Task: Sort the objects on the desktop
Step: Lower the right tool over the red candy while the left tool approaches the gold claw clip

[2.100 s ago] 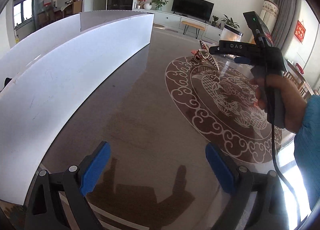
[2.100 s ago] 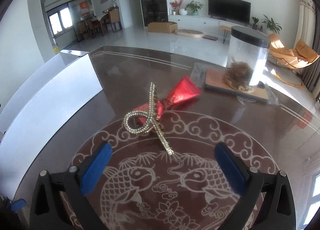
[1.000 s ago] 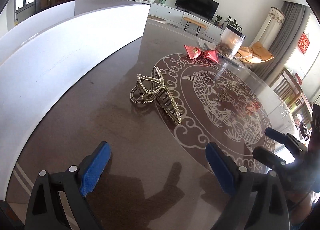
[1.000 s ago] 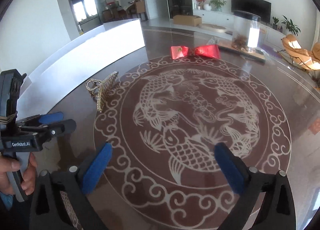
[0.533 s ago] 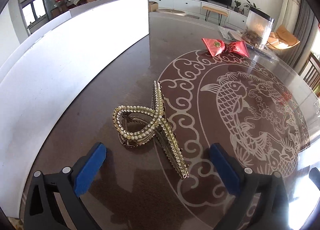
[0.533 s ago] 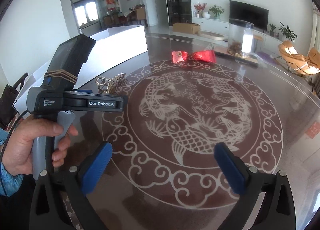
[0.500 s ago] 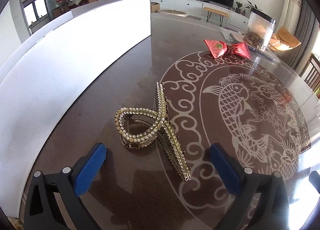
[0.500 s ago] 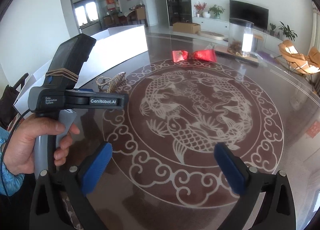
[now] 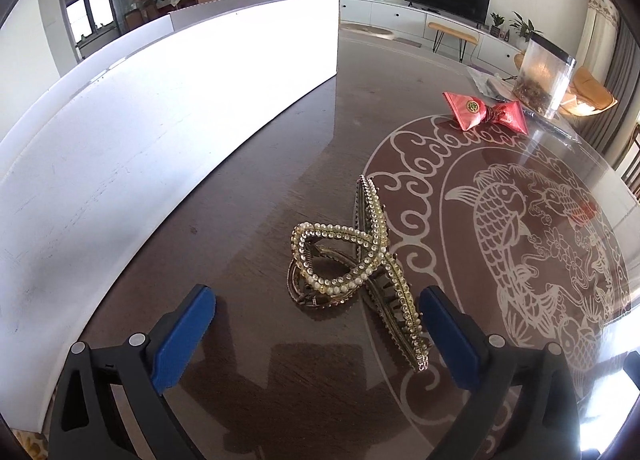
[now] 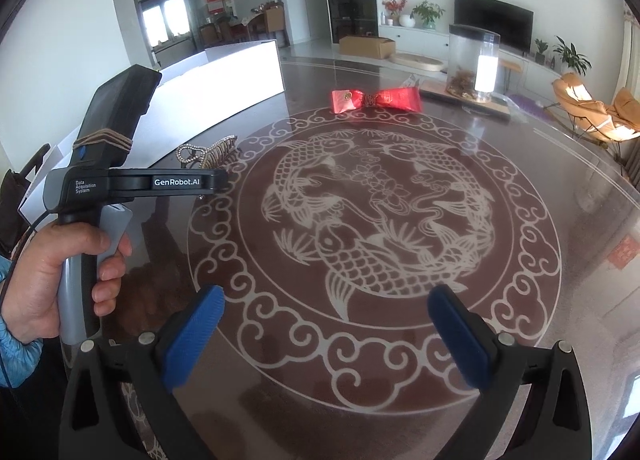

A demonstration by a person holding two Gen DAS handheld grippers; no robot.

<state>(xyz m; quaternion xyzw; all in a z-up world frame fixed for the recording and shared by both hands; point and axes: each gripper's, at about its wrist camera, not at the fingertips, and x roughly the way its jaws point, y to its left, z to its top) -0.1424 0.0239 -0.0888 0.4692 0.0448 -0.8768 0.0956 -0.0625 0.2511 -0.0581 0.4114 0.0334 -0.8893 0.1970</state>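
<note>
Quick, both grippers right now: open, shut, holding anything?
Left gripper: open, empty; jaws just widened, hair claw lies just ahead.
Right gripper: open, empty.

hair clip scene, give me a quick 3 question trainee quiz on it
1. True or false: the left gripper is shut on the hair clip.
2. What lies nearest the clear jar: A the clip, B the red bow, C the white box?
3. Fill in: the right gripper is open above the ____ pattern of the table.

Key: 1 false, open. 2 B. 3 fish.
</note>
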